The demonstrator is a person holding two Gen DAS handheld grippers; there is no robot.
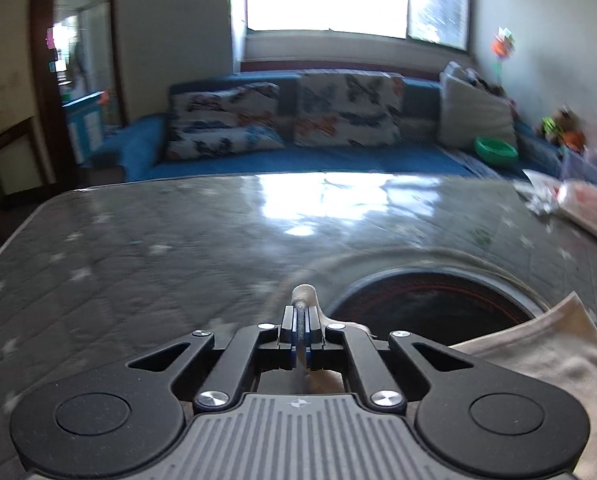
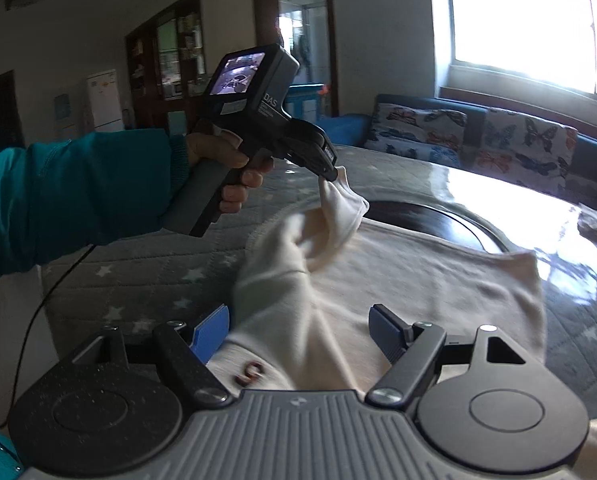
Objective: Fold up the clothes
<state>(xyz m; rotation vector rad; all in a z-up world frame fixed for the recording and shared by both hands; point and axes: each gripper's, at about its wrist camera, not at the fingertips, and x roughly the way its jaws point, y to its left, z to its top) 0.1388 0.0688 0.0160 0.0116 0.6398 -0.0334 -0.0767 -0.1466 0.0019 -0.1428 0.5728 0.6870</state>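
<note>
A cream garment [image 2: 398, 280] lies spread on the round table, over a grey quilted star-pattern cover [image 2: 138, 272]. My left gripper [image 2: 330, 174] is shut on a bit of the garment's cloth and holds it lifted above the table; in the left wrist view its closed fingers [image 1: 300, 320] pinch a cream tuft [image 1: 304, 293], with more garment at lower right [image 1: 554, 360]. My right gripper [image 2: 298, 336] is open, its blue pads [image 2: 210, 336] either side of a raised ridge of the garment near a red letter print [image 2: 250, 374].
A dark round inset [image 1: 430, 300] sits in the table's middle. Bags and wrappers [image 1: 570, 200] lie at the table's far right edge. A blue sofa with butterfly cushions [image 1: 346, 116] stands behind the table. A black cable [image 2: 46, 300] hangs from the left gripper's handle.
</note>
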